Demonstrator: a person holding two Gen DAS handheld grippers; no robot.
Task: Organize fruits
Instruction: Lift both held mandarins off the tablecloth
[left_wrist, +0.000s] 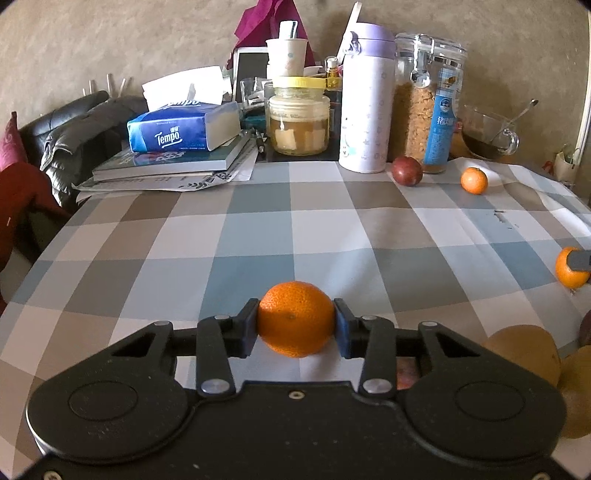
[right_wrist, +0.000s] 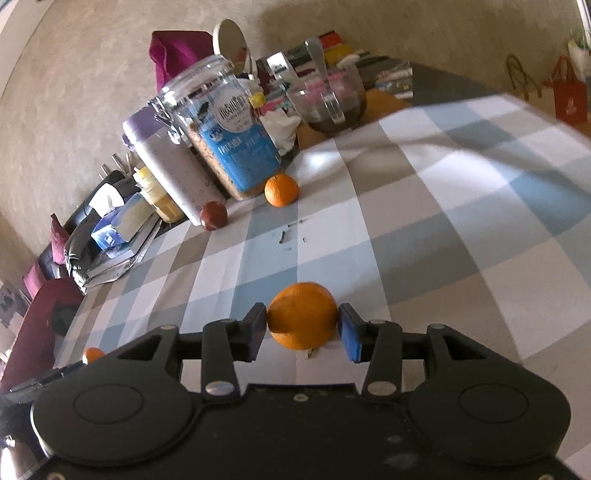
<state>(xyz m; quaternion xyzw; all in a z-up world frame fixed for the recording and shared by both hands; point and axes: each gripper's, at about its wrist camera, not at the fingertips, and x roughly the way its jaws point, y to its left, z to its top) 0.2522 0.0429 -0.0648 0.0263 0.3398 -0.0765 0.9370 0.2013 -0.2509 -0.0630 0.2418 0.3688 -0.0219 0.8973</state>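
The left hand-held gripper (left_wrist: 296, 325) clamps an orange (left_wrist: 295, 318) above the checked table (left_wrist: 221, 236); the right hand-held gripper (right_wrist: 303, 328) grips another orange (right_wrist: 302, 315) likewise.

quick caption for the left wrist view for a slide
Left gripper clamps an orange above the checked tablecloth.
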